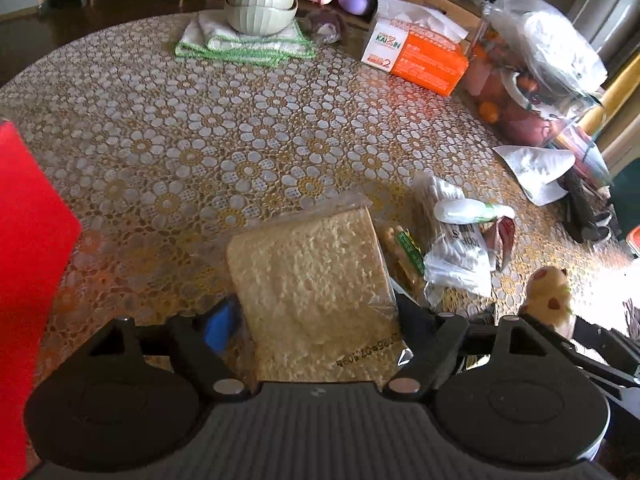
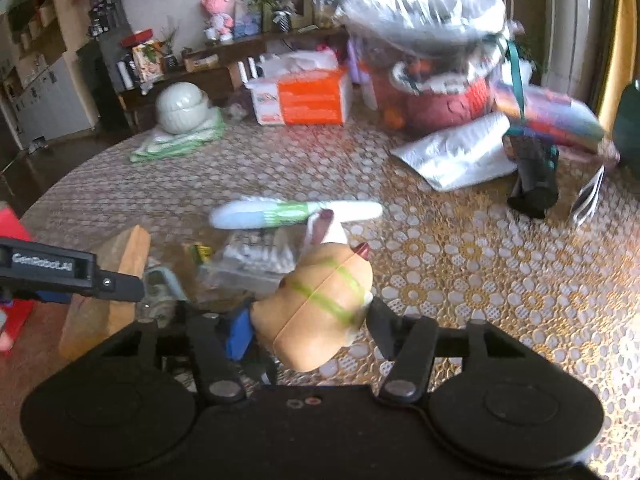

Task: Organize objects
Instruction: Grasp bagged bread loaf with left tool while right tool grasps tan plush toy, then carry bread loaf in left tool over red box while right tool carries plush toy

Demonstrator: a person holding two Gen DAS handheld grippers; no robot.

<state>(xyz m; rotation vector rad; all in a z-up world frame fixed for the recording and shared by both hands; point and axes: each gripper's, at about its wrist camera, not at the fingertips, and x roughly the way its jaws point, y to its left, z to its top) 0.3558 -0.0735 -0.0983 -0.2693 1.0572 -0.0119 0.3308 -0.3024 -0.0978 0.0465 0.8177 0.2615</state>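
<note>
My left claw is clamped on a bagged slice of bread, holding it edge-up above the desk; the fingers press the soft plastic wrap, not anything rigid. My right claw is clamped on a tan plush toy with green stripes, lifted clear of the flowered cloth.

Both loads sit right beside the small heap I am sorting: a packet of cotton swabs, a white and green tube lying across it, and a green-labelled snack packet. A red box stands at the left edge of the desk.

What worries me most is the bread. The wrap is slick and the slice is soft, so I judge that a hard squeeze would crush it, while a loose one would let it slide out. The right view is blurred, which suggests that hand is moving fast. A quick swing could knock the tube off the swabs or scatter the heap. The two claws are also close together, my left one showing at the edge of the right view, so they could collide if I bring both loads to one spot.
</note>
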